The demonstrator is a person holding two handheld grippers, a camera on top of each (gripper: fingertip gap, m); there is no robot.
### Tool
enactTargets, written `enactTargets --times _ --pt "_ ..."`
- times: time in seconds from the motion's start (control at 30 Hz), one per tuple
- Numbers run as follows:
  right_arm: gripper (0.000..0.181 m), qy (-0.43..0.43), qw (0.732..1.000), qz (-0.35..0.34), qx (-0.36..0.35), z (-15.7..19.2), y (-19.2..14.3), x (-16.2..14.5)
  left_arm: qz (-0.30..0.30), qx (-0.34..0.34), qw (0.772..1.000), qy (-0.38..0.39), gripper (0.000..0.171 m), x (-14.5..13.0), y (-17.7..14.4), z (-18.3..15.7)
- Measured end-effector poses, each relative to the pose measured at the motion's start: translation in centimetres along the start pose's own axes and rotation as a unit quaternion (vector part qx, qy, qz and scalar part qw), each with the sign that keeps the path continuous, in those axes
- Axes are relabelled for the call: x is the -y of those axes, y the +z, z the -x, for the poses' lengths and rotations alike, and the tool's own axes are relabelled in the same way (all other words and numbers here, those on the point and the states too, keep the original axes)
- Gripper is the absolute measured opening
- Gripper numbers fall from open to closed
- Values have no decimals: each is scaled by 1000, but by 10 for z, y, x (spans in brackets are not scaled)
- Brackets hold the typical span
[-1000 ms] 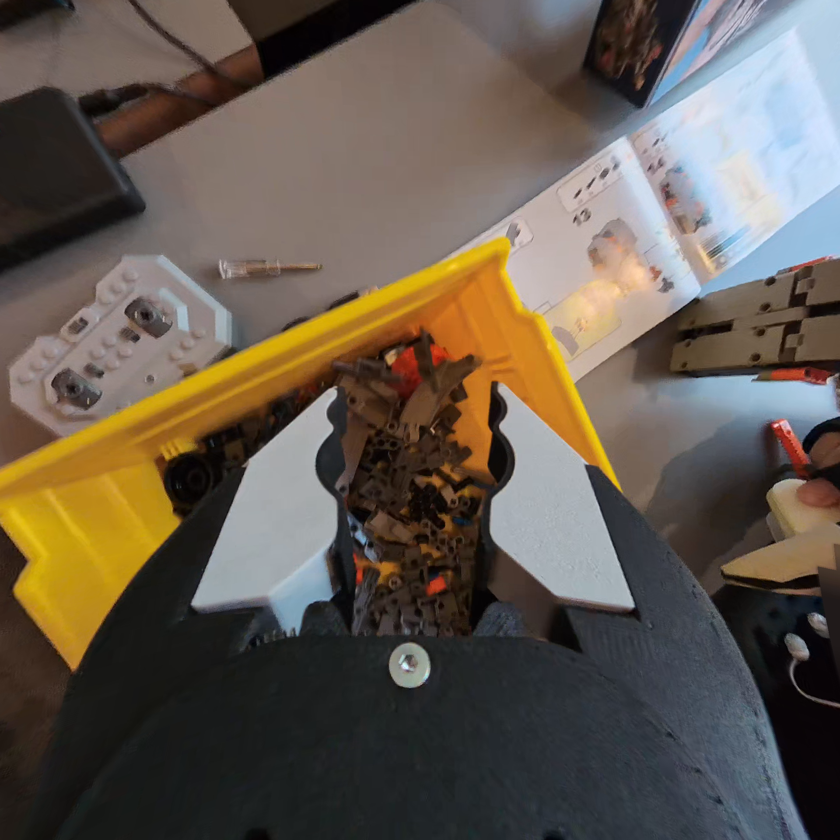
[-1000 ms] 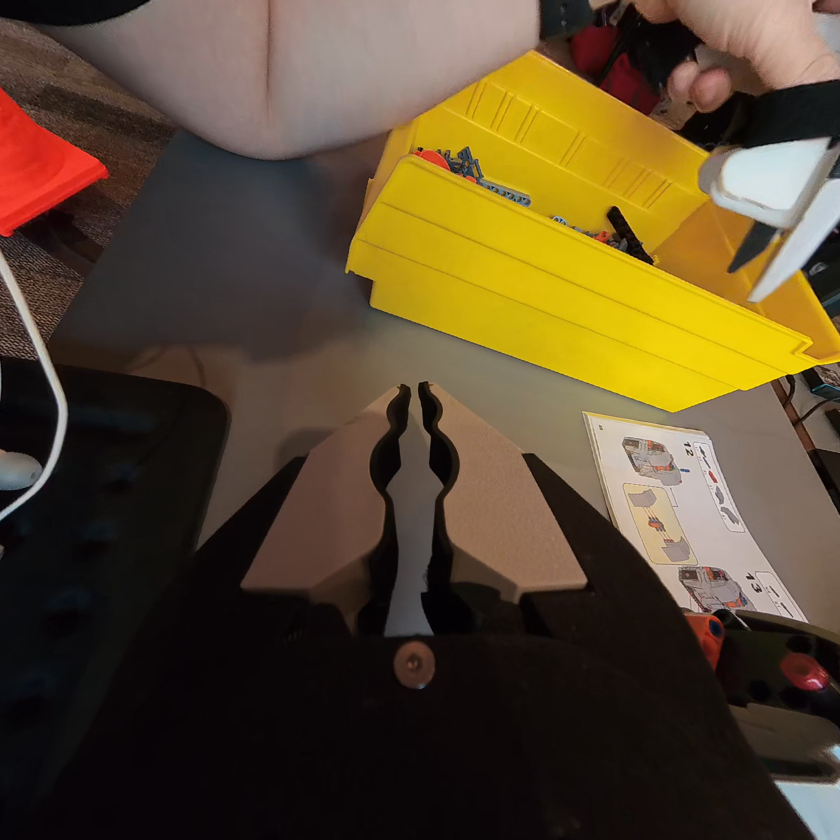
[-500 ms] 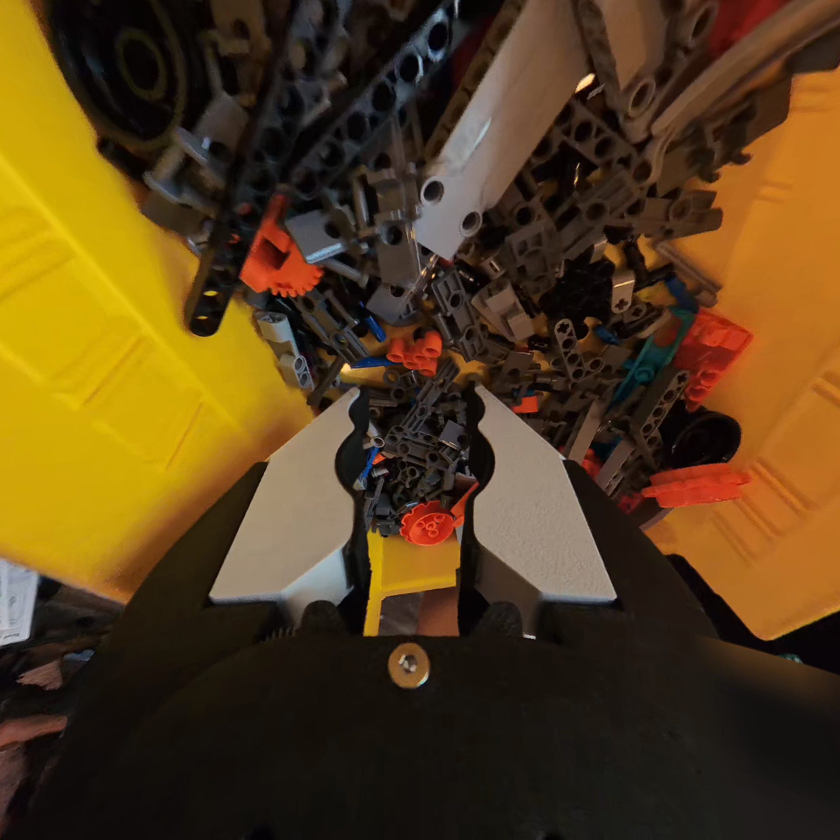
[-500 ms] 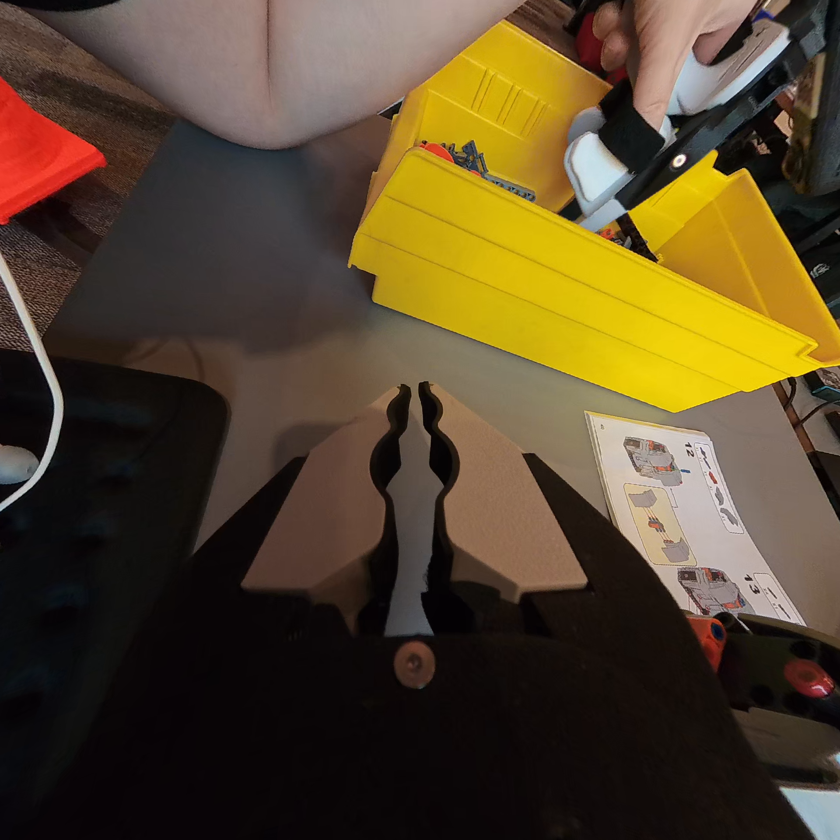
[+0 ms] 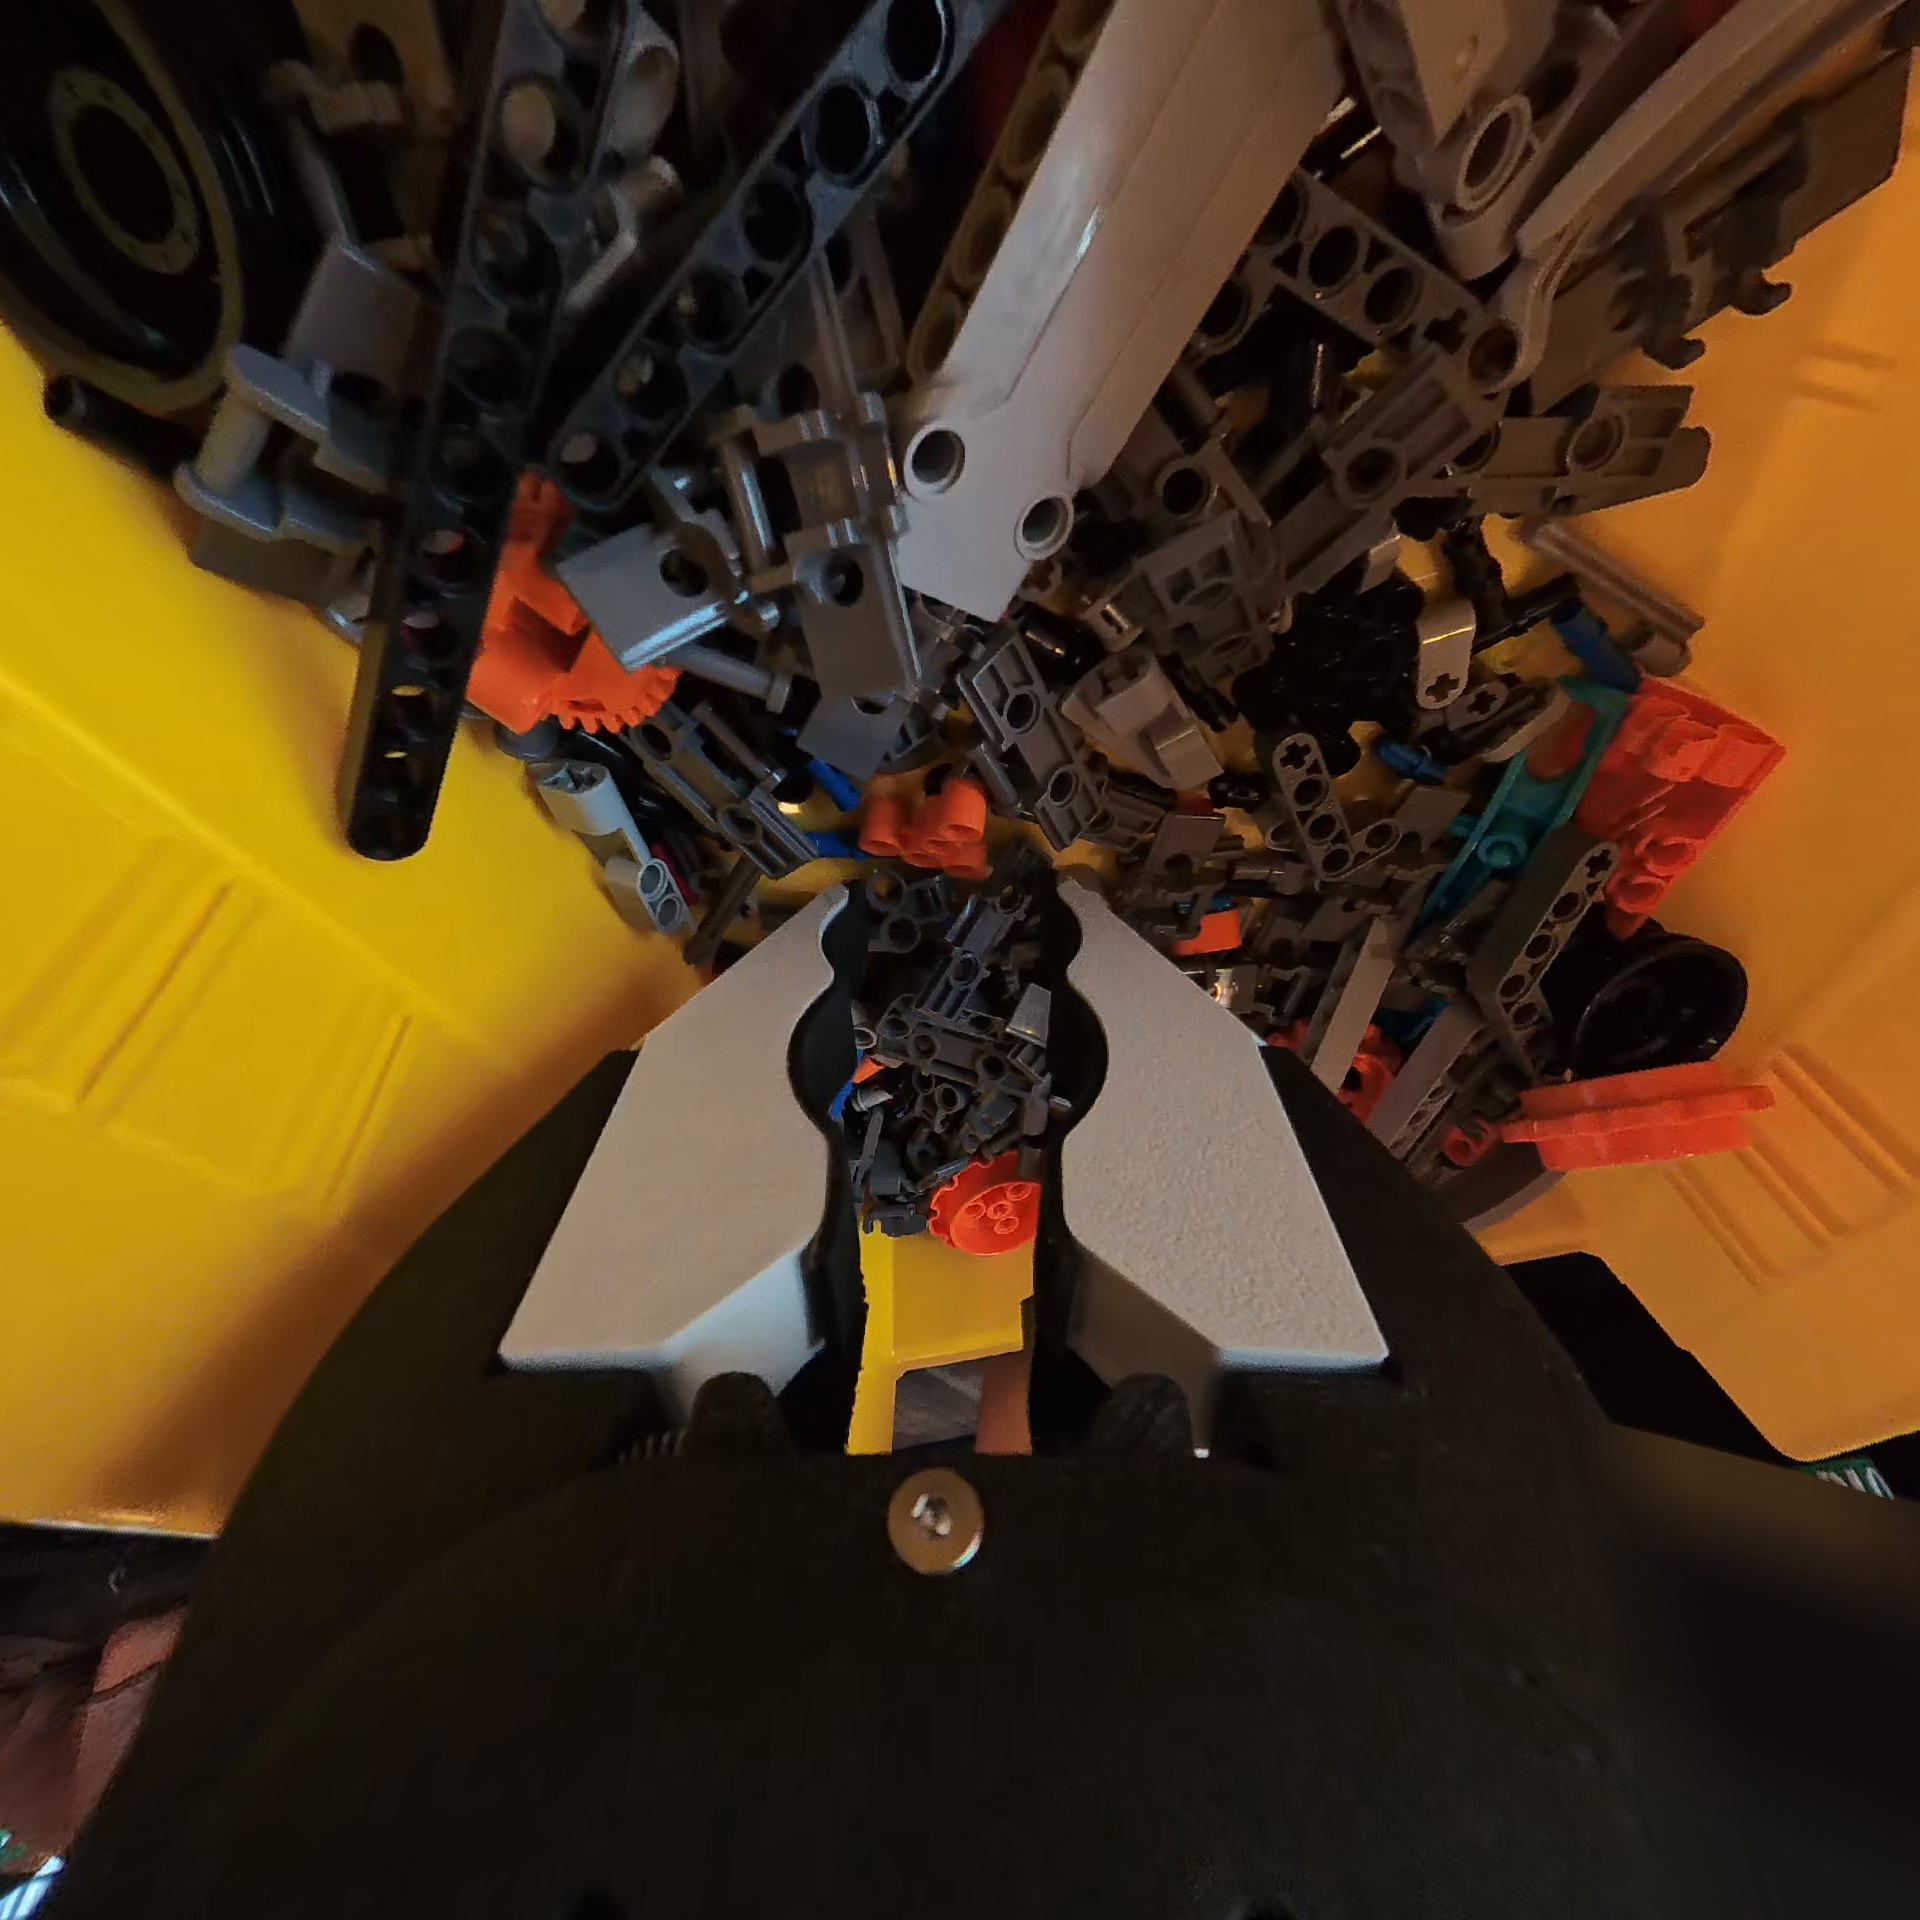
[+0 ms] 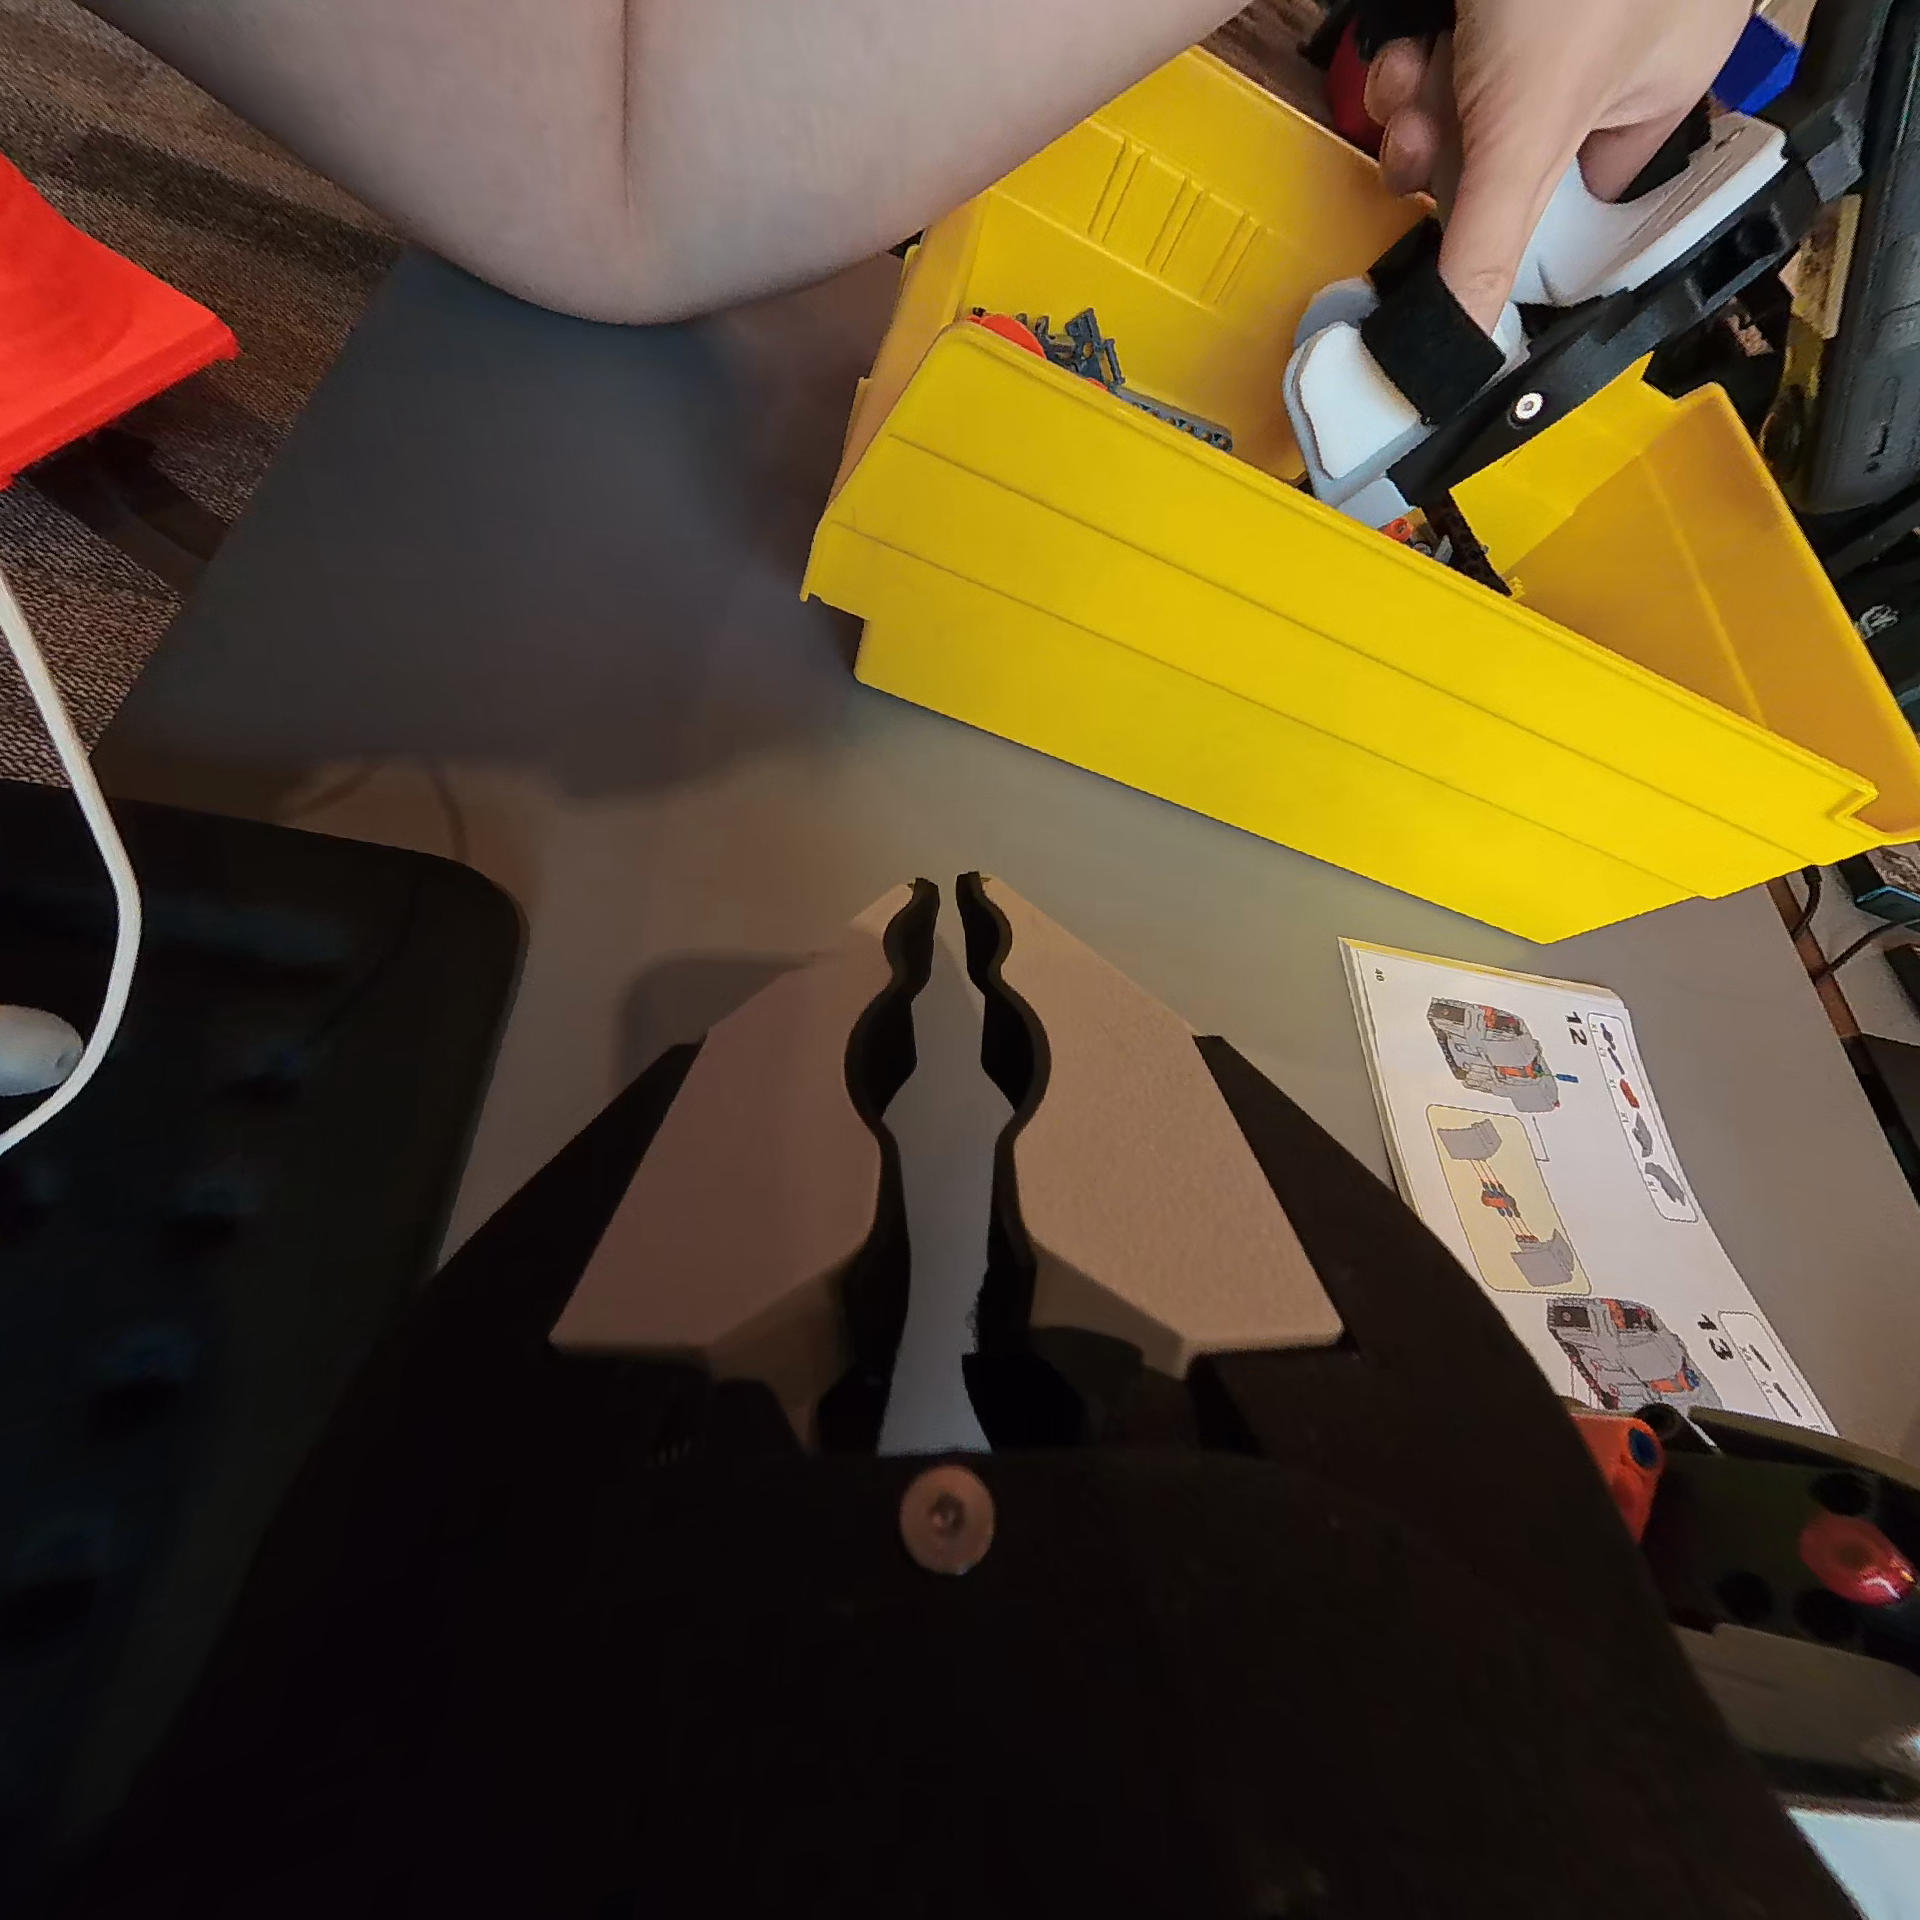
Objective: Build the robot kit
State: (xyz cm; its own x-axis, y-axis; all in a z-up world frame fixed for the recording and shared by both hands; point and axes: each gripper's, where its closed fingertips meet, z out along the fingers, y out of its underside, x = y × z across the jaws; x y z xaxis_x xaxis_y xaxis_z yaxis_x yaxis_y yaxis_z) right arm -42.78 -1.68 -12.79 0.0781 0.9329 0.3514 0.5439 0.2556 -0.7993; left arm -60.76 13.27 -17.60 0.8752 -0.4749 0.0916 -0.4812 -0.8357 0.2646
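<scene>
My left gripper point(image 5: 956, 899) is open and reaches down into a yellow bin point(image 5: 208, 1039), over a heap of grey, black and orange building parts point(image 5: 1143, 644). A small orange connector point(image 5: 925, 826) lies just ahead of the fingertips. An orange round part point(image 5: 982, 1205) shows between the fingers, below them. The jaws grip nothing. In the right wrist view the left gripper point(image 6: 1382, 488) dips into the bin point(image 6: 1299, 665), held by a hand point(image 6: 1527, 135). My right gripper point(image 6: 948, 885) is shut and empty, above the grey table point(image 6: 623, 831).
An open instruction booklet point(image 6: 1538, 1174) lies right of my right gripper. A partly built model with orange parts point(image 6: 1766, 1538) sits at the bottom right. A black object point(image 6: 208, 1039) with a white cable point(image 6: 104, 862) is on the left, a red thing point(image 6: 83, 353) beyond it.
My left gripper has gone from above the bin's edge down into the bin, close to the parts, and its jaws have narrowed a little. My right gripper has stayed still.
</scene>
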Motion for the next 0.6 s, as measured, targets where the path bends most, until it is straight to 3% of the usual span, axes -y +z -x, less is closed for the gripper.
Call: enactTargets --times 0.03,0.07,0.1,0.33,0.47,0.6 --pt "4 -1 1000 0 0 0 0 0 3 1 1000 2 31 -1 0 0" --pt "4 -1 1000 0 0 0 0 0 8 -2 1000 5 16 -3 0 -2" --pt "4 -2 1000 0 0 0 0 0 13 -1 1000 6 11 -5 1 -2" --pt "4 -5 1000 2 1 1 0 0 -5 15 1000 23 11 -6 -9 -2" --pt "4 -4 1000 1 2 1 0 0 -143 -18 988 46 11 27 -49 -22" --pt "4 -6 1000 4 4 2 2 -2 -322 -99 935 109 6 72 -106 -72"
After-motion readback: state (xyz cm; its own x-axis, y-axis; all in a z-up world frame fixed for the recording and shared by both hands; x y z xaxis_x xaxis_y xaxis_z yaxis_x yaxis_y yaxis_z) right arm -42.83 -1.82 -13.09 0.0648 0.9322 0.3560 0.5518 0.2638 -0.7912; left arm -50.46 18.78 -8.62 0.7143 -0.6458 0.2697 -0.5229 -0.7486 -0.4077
